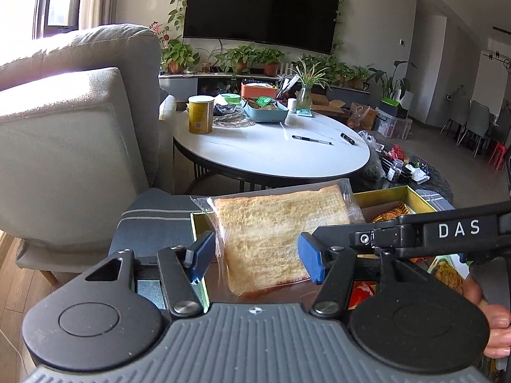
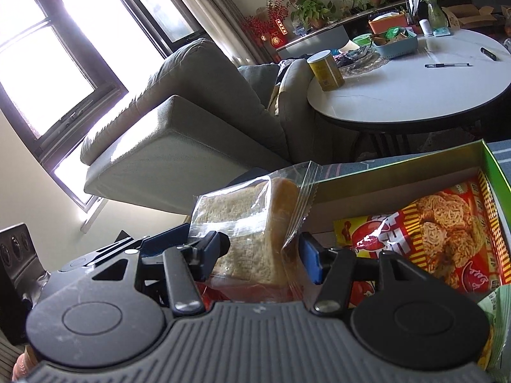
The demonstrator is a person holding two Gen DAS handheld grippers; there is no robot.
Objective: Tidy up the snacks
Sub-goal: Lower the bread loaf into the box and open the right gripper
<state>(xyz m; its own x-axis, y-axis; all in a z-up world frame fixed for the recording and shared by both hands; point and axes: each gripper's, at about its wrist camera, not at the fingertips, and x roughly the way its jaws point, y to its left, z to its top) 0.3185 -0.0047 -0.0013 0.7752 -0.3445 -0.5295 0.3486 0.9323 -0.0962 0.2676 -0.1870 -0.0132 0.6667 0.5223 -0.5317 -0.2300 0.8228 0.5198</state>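
A slice of bread in a clear wrapper leans tilted over the left end of a gold-walled box. My left gripper is open, its blue pads on either side of the bread's lower part without pressing it. My right gripper also stands around the wrapped bread; whether its pads pinch the wrapper I cannot tell. Its arm crosses the left wrist view from the right. The box holds a red noodle-snack bag.
A grey sofa stands on the left. A round white table behind the box carries a yellow can, a blue tray and pens. A striped grey cloth lies under the box. A green packet sits at the right edge.
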